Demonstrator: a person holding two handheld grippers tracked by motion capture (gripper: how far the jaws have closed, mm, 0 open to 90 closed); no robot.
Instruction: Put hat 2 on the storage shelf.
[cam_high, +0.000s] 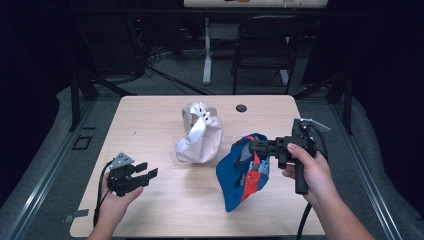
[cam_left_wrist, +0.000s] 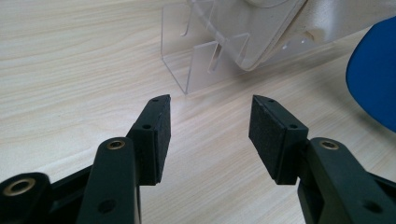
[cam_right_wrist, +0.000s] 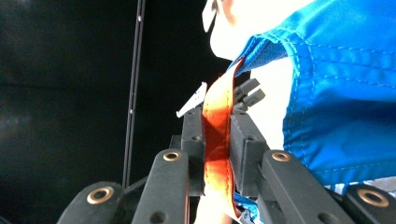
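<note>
Right gripper (cam_high: 256, 146) lifts a blue-and-orange fabric cap (cam_high: 242, 175)
Its jaws pinch the cap's orange strap (cam_right_wrist: 217, 140); the left gripper (cam_high: 148, 170) rests open on the light wooden tabletop (cam_high: 150, 115)

Blue-and-orange cap (cam_high: 243, 172) in right tool (cam_high: 255, 146) — grey cap (cam_high: 200, 134) beside, left tool (cam_high: 147, 171) apart.

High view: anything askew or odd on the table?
Nothing damaged or spilled. The white cap sits on a clear stand; the blue cap hangs crumpled and tilted, lower edge on the table, because the right gripper pinches its orange strap. The left gripper is open, holding nothing.
</note>
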